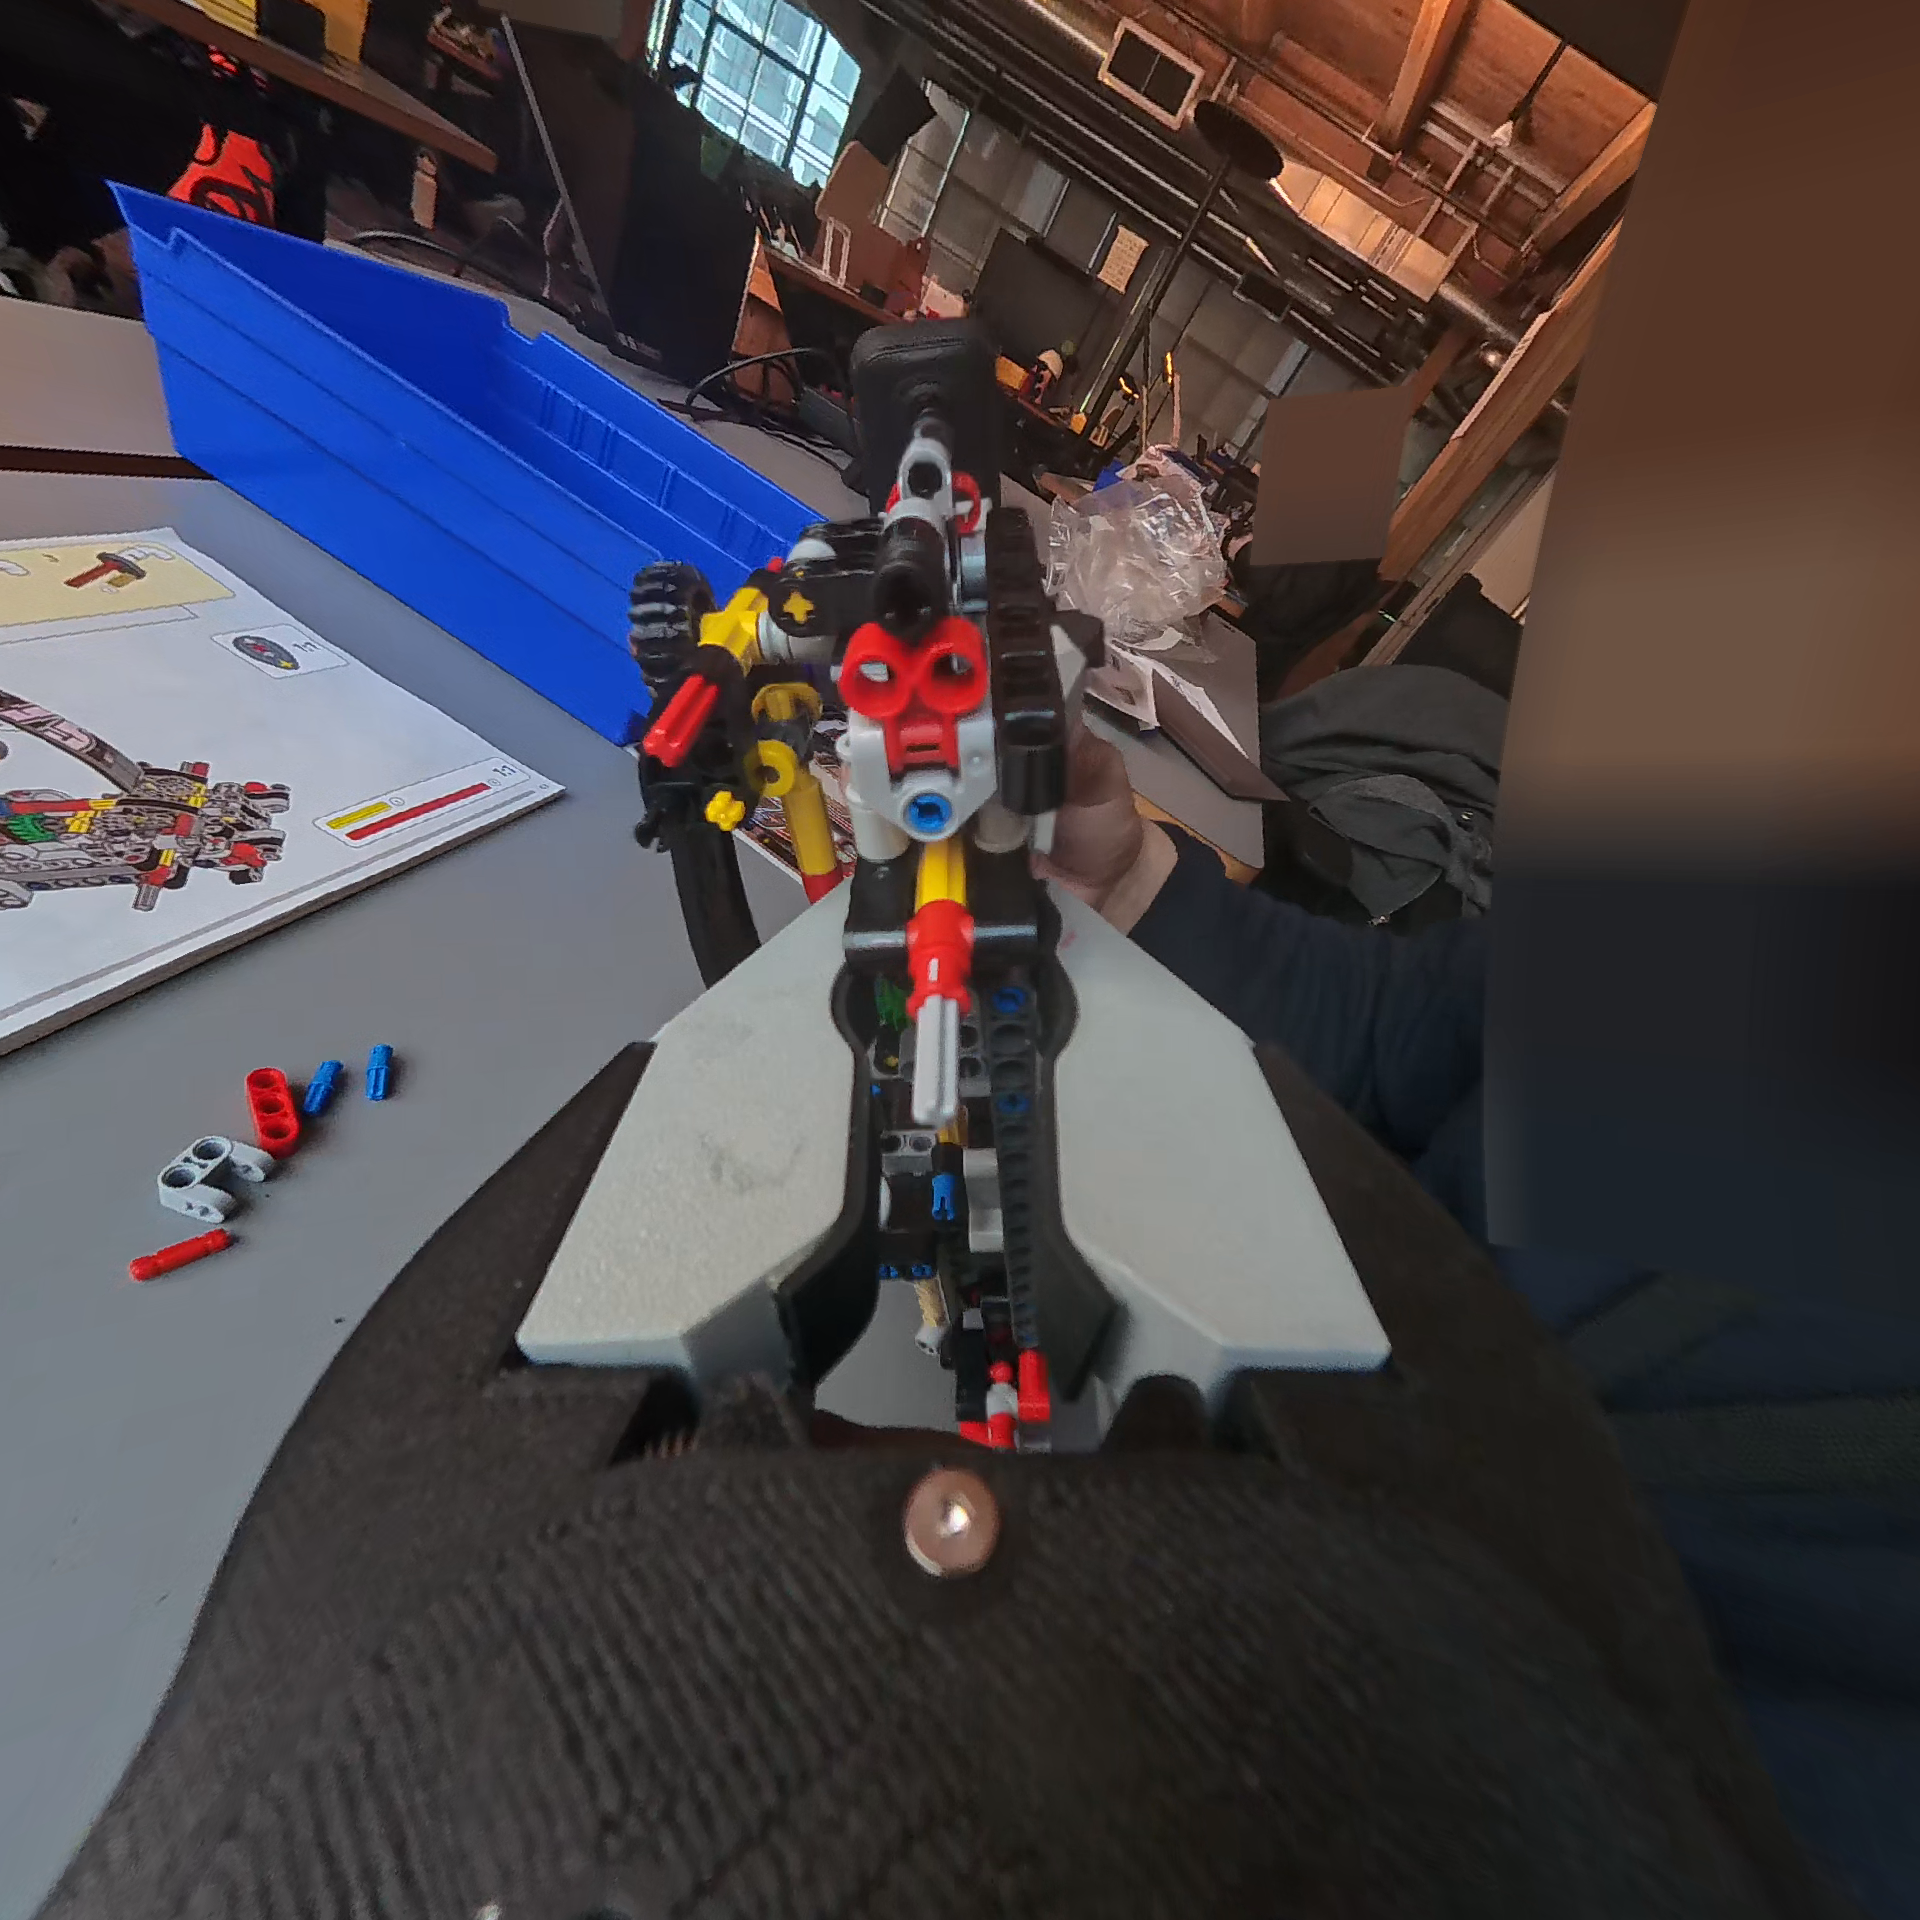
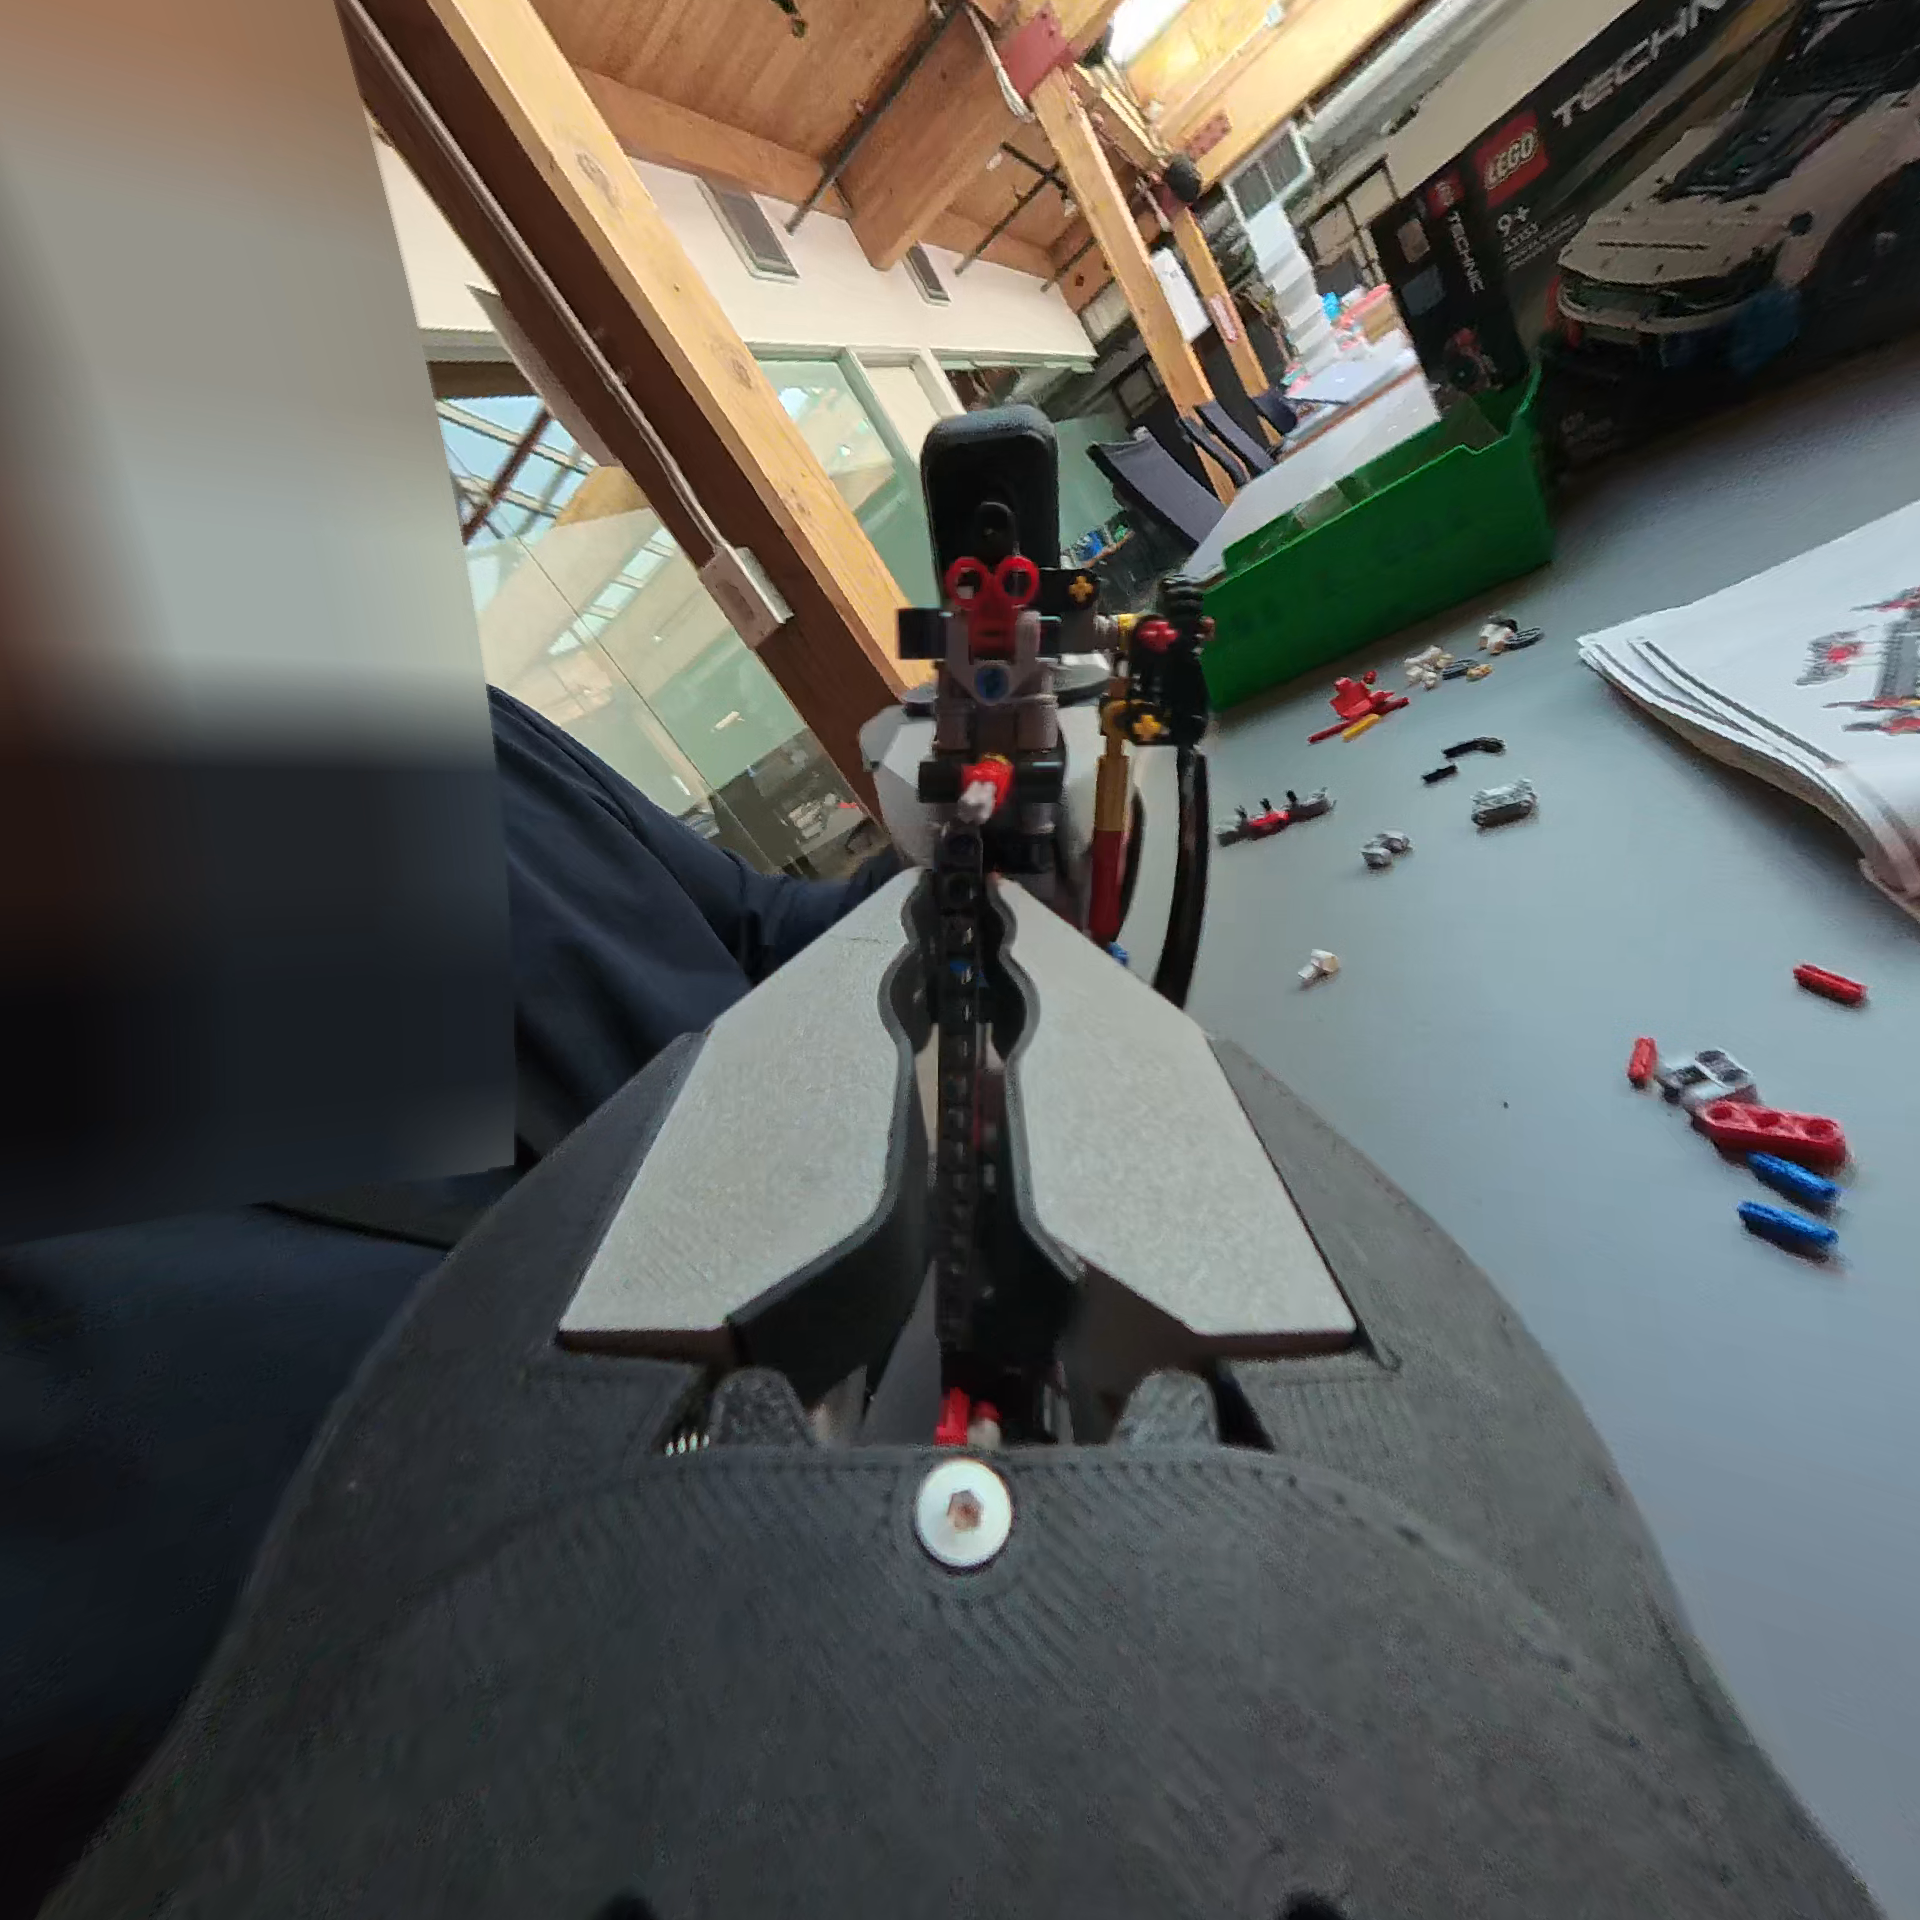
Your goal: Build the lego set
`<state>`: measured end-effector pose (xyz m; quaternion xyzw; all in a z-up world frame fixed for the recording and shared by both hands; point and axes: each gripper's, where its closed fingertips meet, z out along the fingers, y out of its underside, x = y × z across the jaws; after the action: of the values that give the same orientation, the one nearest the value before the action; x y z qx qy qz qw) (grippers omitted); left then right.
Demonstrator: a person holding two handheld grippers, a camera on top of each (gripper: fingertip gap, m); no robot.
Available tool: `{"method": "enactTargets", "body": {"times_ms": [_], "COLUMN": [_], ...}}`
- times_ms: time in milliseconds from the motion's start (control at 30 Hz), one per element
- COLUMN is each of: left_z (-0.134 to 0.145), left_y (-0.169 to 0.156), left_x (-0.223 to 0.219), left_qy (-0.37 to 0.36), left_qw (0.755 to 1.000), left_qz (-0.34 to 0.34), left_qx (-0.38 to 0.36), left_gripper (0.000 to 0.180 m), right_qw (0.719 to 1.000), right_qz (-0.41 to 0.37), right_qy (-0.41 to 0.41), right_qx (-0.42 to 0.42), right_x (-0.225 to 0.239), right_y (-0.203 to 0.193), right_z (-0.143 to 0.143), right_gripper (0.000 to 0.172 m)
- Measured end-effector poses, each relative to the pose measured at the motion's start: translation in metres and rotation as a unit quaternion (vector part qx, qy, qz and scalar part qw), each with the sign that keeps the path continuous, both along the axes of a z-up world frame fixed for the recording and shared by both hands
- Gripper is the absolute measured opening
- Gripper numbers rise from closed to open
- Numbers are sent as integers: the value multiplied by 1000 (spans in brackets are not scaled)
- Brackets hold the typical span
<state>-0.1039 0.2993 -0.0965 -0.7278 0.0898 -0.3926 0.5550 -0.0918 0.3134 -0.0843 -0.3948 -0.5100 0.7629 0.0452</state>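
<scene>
A multicoloured brick-built model [image 1: 914, 717] of black, red, yellow and grey parts is held in the air between both grippers. My left gripper [image 1: 951, 935] is shut on its lower black frame, with a red and grey axle [image 1: 940, 997] lying between the fingers. My right gripper [image 2: 956, 894] is shut on a long black beam [image 2: 958, 1039] of the same model [image 2: 997, 665]. The left gripper's grey fingers [image 2: 894, 758] show behind the model in the right wrist view. A hand [image 1: 1101, 821] shows beside the model in the left wrist view.
A blue bin [image 1: 416, 436] and an instruction booklet [image 1: 208, 727] lie on the grey table [image 1: 468, 987], with loose red, blue and grey pieces [image 1: 272, 1110] near them. A green bin [image 2: 1382, 582], a product box [image 2: 1662, 208] and scattered pieces [image 2: 1766, 1132] show in the right wrist view. Only a small space, under 4 cm, lies between the two pairs of fingers.
</scene>
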Motion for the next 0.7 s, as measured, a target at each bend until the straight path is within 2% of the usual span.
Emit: {"method": "enactTargets", "body": {"times_ms": [267, 367, 700], "left_z": [-1, -2, -4], "left_y": [3, 4, 4], "left_x": [-5, -5, -6], "left_qy": [-11, -11, -18], "left_qw": [1000, 1000, 1000], "left_qz": [10, 11, 11], "left_qx": [0, -1, -8], "left_gripper": [25, 25, 25], "right_qw": [998, 998, 998], "right_qz": [-5, -10, -8], "right_qy": [-54, -48, -50], "right_qx": [45, 25, 39], "right_x": [1, -1, -4], "right_y": [0, 2, -1], "right_z": [-11, -7, -11], "right_gripper": [4, 4, 4]}}
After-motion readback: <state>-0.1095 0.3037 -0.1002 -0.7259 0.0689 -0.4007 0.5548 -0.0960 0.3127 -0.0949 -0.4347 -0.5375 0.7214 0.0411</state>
